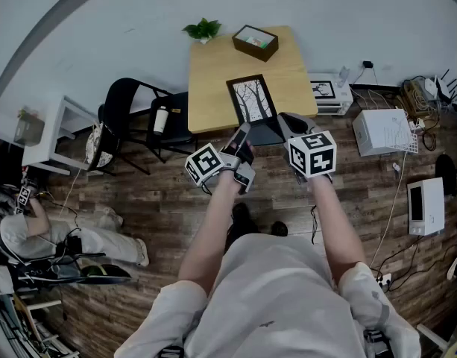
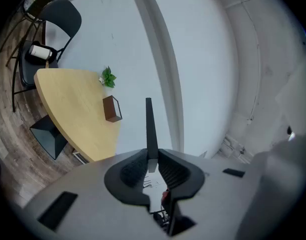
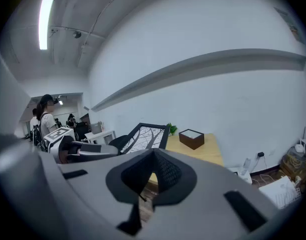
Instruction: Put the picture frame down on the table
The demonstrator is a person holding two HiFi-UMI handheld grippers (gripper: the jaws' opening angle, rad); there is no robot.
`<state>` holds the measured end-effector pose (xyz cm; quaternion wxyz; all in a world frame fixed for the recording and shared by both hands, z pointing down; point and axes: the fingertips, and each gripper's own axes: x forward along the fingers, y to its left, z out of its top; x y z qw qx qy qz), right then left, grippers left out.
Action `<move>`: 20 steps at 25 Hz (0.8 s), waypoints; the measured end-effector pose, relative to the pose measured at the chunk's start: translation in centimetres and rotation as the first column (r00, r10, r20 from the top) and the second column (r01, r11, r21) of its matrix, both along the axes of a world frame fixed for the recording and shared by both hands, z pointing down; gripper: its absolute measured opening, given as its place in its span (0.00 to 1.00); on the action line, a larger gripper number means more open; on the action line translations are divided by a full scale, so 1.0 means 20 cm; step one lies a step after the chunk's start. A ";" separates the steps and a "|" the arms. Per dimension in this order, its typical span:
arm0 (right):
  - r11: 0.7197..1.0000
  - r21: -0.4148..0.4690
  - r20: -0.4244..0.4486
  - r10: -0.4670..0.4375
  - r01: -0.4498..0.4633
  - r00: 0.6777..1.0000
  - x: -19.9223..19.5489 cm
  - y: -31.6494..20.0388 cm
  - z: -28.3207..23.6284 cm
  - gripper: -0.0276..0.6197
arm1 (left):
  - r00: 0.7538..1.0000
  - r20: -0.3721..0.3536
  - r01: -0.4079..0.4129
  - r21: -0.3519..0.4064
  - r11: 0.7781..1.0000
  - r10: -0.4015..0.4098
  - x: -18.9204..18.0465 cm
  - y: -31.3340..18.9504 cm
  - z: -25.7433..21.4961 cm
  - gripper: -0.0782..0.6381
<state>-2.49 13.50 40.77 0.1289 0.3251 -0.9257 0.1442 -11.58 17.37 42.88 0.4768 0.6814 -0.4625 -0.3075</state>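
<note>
Your shirt [image 1: 280, 289]: pale, nearest the head camera, with both bare forearms stretched toward the bench.
Left claw [image 2: 152, 155]: pinching the picture frame by its thin edge, which stands straight up between the pads in its own view.
Right claw [image 3: 153, 153]: pressed together, tips just beside the frame's near right corner.
Picture frame [image 1: 252, 99]: held over the bench's near edge, tree print facing up. Long axis runs near to far, with the far end raised and leaning slightly left.
Bench [image 1: 213, 73]: pale wood, against the white wall. A brown box [image 1: 255, 42] and a small plant [image 1: 203, 29] sit at its far edge.
Room: dark plank floor [image 1: 161, 200], black chairs [image 1: 131, 107] to the left, a white crate [image 1: 381, 131] on the right.
</note>
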 end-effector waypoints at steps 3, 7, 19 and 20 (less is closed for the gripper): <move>1.000 0.007 -0.009 0.000 0.000 1.000 0.03 0.01 -0.01 0.04 | 1.000 -0.007 0.003 0.014 1.000 -0.002 0.01 0.01 -0.02 0.20; 1.000 0.011 -0.018 0.001 0.000 1.000 0.06 0.02 -0.02 0.04 | 1.000 -0.013 0.009 0.013 1.000 -0.008 0.01 0.02 -0.03 0.20; 0.999 0.034 -0.005 -0.011 0.011 1.000 0.13 0.16 -0.01 0.04 | 1.000 -0.015 0.028 0.029 0.999 -0.028 0.06 0.16 -0.04 0.20; 0.999 0.033 -0.004 -0.013 0.013 1.000 0.14 0.16 -0.01 0.04 | 0.999 -0.013 0.032 0.028 0.999 -0.032 0.06 0.17 -0.03 0.20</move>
